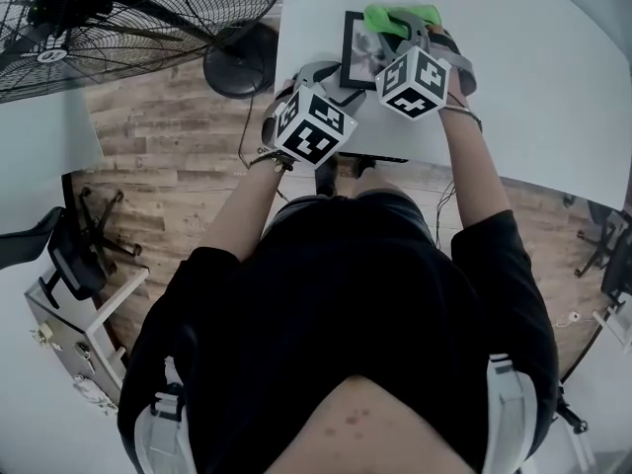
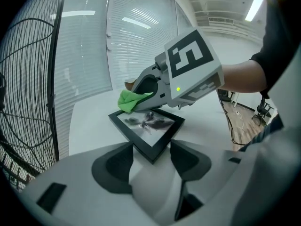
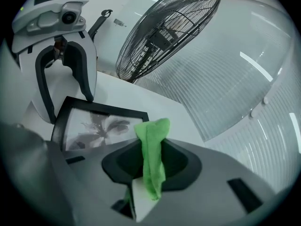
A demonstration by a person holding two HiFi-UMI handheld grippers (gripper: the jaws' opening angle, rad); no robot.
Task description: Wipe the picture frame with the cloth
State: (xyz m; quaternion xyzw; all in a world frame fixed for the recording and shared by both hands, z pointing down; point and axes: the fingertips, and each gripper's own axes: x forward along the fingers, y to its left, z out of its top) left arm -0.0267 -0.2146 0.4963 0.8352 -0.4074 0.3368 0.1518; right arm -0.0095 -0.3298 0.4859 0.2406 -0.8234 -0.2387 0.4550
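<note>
A fan (image 1: 118,18) stands off the desk (image 1: 553,87) at 10 o'clock from the person. The left tongs (image 2: 151,147) straddle the near corner of the frame (image 2: 148,124), and its two edges appear to meet the pads, so I judge them closed on that corner to steady it. The frame lies flat on the desk at the person's 12 o'clock, its diagonal running straight away from the left tongs. At its far end the right tongs (image 3: 153,145) are clamped on the green cloth (image 3: 151,126), whose fold sticks out past the tips. In the left gripper view the cloth rests on the frame's far corner. From the right tongs the unwiped glass lies at about 10 o'clock. The wiping hand is therefore the nearer one, and its next stroke probably sweeps back across the glass toward the left tongs.
</note>
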